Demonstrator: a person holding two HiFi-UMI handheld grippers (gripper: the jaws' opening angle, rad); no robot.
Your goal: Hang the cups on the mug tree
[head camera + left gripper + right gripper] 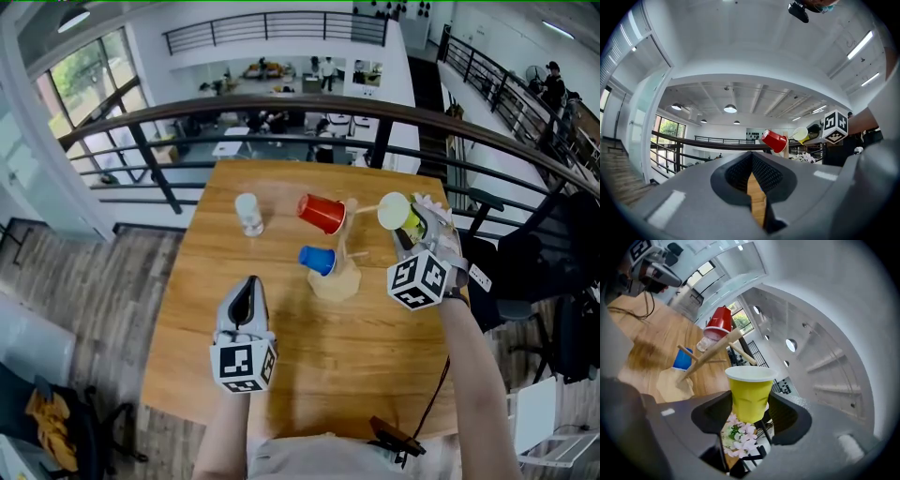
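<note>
Head view: four cups (322, 214), one mug tree (336, 281); left fingers (767, 177) together, right fingers (787, 417) clamping yellow cup (749, 397).

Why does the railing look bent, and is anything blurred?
Head view: the wide lens bows the dark metal railing. Left gripper view: round fisheye frame, black corners. Right gripper view: yellow plastic cup sharp, wooden table smeared.

Wooden mug tree (339, 267), wood-grain table (281, 347), glossy plastic cups (322, 214).
</note>
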